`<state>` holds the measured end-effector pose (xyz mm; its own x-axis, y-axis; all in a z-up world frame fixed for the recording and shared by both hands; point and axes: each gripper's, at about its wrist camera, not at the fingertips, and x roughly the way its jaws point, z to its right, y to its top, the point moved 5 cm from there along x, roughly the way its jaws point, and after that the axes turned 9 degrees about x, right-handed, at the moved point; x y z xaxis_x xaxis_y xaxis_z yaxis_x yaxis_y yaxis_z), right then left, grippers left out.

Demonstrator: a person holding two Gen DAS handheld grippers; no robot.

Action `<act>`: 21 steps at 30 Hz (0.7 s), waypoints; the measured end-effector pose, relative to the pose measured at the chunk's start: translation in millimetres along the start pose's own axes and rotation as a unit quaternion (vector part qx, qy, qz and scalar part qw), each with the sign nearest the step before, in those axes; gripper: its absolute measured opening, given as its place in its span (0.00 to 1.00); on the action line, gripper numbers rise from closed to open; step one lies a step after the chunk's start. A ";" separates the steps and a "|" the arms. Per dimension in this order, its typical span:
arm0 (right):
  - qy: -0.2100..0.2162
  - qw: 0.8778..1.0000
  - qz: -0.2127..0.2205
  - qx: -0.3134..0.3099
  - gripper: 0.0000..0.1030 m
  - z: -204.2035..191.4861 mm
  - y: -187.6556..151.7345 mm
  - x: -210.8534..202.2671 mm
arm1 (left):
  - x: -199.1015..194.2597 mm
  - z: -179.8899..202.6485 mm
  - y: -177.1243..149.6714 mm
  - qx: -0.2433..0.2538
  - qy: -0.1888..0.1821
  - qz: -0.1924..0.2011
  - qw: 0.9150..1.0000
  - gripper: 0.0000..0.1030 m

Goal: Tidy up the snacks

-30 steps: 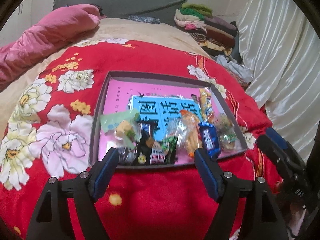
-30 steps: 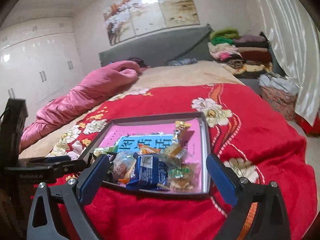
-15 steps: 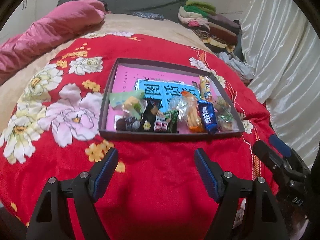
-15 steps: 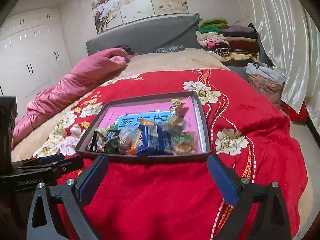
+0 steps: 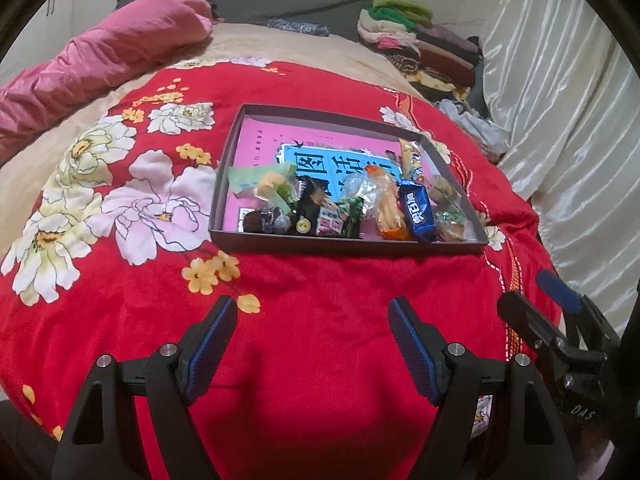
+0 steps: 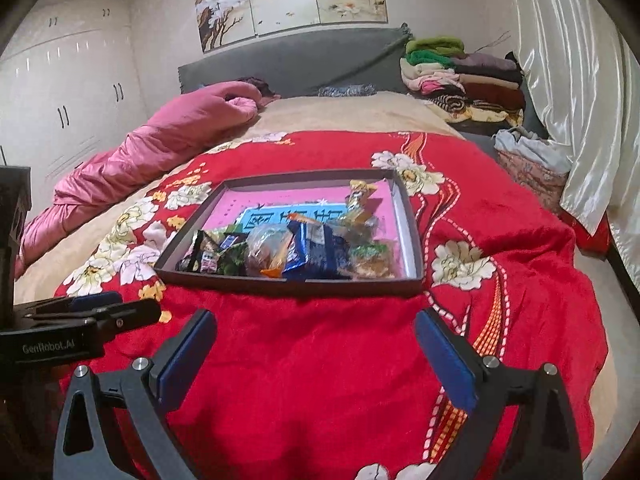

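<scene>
A shallow dark box (image 5: 344, 242) (image 6: 288, 283) with a pink and blue lining lies on the red flowered blanket. Several wrapped snacks are heaped along its near side, among them a blue packet (image 5: 418, 211) (image 6: 320, 250), an orange one (image 5: 390, 216) and a dark bar (image 5: 262, 220). My left gripper (image 5: 312, 322) hovers over bare blanket in front of the box, jaws open, nothing between them. My right gripper (image 6: 316, 334) does the same from the right side, open and empty. Each gripper shows at the edge of the other's view.
A pink quilt (image 6: 160, 148) lies along the bed's left side. Folded clothes (image 6: 460, 76) are stacked by the grey headboard (image 6: 300, 60). Pale curtains (image 5: 568, 120) hang on the right, where the blanket (image 6: 540, 280) drops off the bed edge.
Both grippers have drawn back from the box toward the bed's near edge; the box now sits farther off, with bare blanket between it and the fingertips. Jaws unchanged.
</scene>
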<state>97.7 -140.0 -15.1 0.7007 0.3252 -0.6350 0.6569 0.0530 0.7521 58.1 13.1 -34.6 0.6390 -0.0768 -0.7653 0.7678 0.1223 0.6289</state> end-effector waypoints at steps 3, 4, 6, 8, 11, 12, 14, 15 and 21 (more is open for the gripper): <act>0.000 1.000 -0.004 -0.006 0.97 -3.4 -3.3 0.5 | -0.7 -0.9 -1.9 0.001 0.001 0.000 1.000 0.77; 0.002 1.000 -0.004 -0.008 0.97 -4.1 -4.0 0.6 | -0.5 -1.2 -2.4 0.001 0.001 -0.001 1.000 0.77; 0.003 1.000 -0.005 -0.010 0.97 -5.7 -5.0 1.7 | 1.5 -2.6 -3.5 0.000 0.001 -0.005 1.000 0.77; 0.005 1.000 -0.005 -0.013 0.97 -7.1 -5.2 2.2 | 1.7 -4.3 -4.2 -0.002 0.001 -0.005 1.000 0.77; 0.008 1.000 0.000 -0.018 0.97 -8.0 -5.3 3.2 | 1.5 -4.4 -4.6 -0.002 0.002 -0.005 1.000 0.77; 0.007 1.000 0.000 -0.018 0.97 -7.7 -5.2 4.4 | 1.6 -4.4 -4.9 0.000 0.003 -0.005 1.000 0.77; 0.007 1.000 -0.003 -0.017 0.97 -7.1 -6.2 6.2 | 1.2 -3.6 -4.6 0.003 0.006 -0.004 1.000 0.77; 0.007 1.000 -0.004 -0.016 0.97 -6.3 -6.6 7.0 | 0.8 -3.3 -4.4 0.004 0.006 -0.004 1.000 0.77; 0.004 1.000 -0.005 -0.013 0.97 -2.4 -7.8 9.9 | 0.1 -3.1 -4.8 0.006 0.008 -0.005 1.000 0.77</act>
<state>98.8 -134.9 -26.7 0.6919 0.3318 -0.6413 0.6563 0.0811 0.7501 54.3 15.6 -38.1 0.6307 -0.0622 -0.7735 0.7746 0.1104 0.6228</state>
